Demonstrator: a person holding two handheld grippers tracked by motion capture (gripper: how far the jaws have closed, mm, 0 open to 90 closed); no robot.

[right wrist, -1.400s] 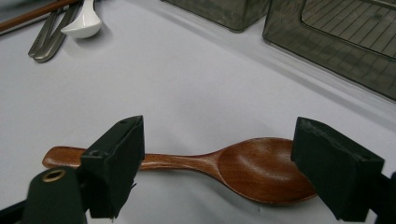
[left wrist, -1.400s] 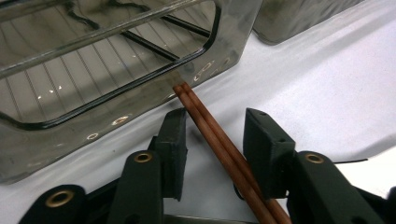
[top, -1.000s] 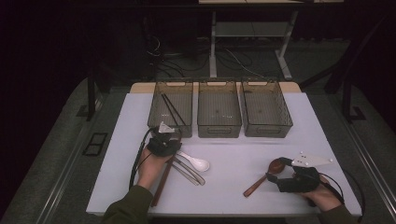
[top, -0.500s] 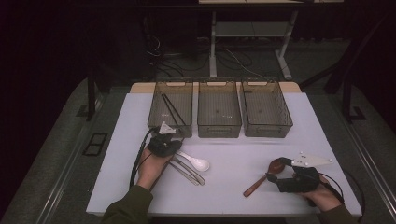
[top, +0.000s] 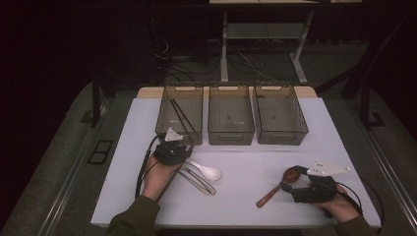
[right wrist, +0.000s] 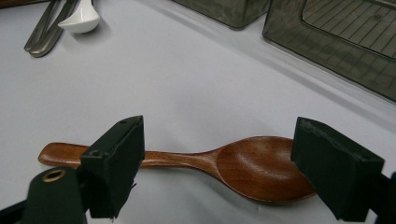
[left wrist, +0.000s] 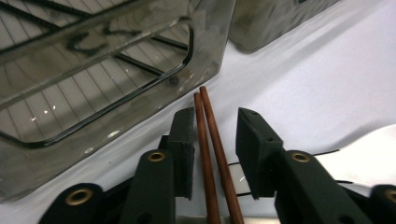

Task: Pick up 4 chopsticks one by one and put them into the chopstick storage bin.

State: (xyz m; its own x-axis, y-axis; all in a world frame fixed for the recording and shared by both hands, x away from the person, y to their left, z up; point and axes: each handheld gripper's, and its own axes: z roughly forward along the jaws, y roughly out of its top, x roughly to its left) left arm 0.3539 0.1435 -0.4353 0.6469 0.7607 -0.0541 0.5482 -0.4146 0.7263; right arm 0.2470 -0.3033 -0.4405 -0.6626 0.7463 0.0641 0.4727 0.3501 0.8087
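A pair of brown chopsticks [left wrist: 201, 140] lies on the white table with its tips at the front wall of the left bin [left wrist: 93, 93]. My left gripper [left wrist: 215, 113] straddles the pair. Its jaws have just been opening and a gap shows beside the right pad. In the high view this gripper [top: 173, 147] sits at the front edge of the left bin [top: 180, 114]. My right gripper [right wrist: 219, 128] stands wide open over a wooden spoon [right wrist: 261, 165] lying flat, one jaw by the handle and one past the bowl. From above, the spoon [top: 280, 184] lies just left of the right gripper [top: 291, 183].
A white ceramic spoon [top: 207, 171] and grey metal utensils [top: 196, 179] lie right of the left hand. Three smoky bins stand in a row at the back: the left one holds black chopsticks [top: 179, 115], then the middle [top: 231, 115] and right [top: 280, 115] ones.
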